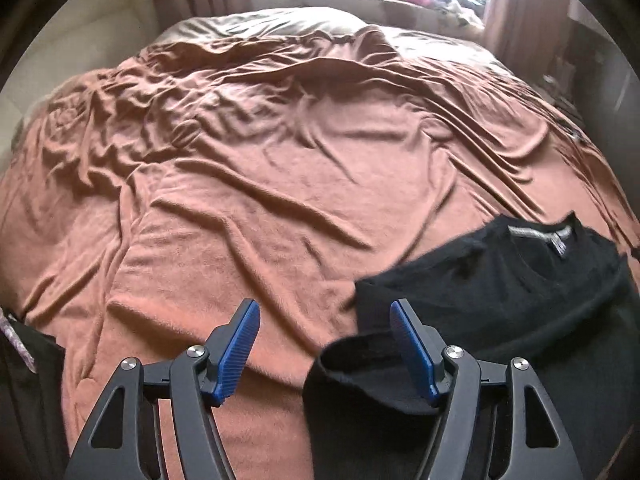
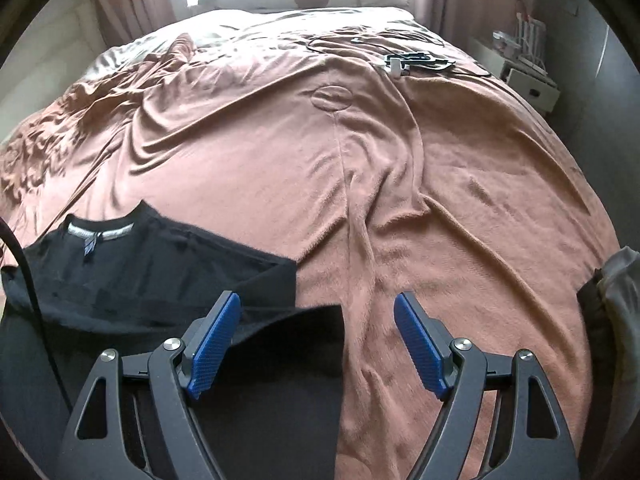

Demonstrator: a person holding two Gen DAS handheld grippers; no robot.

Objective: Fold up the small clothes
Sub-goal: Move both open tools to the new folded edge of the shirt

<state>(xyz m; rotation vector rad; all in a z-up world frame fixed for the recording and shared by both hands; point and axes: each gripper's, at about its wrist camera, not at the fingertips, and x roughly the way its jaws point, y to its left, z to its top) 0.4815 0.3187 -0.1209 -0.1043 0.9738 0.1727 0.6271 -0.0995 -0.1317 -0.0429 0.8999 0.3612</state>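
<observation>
While the black shirt (image 1: 500,280) lies flat on the rust-brown blanket (image 1: 240,200), its collar label facing up, one sleeve runs under the left gripper (image 1: 324,320)'s right finger. Both that gripper and the right gripper (image 2: 316,316) have fingers spread apart, gripping nothing. Beyond the right fingers, small dark items, perhaps cables (image 2: 416,60), rest far up the bed.

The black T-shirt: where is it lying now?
The black T-shirt lies on the brown blanket at the bed's near edge, between the open left gripper and right gripper.
</observation>
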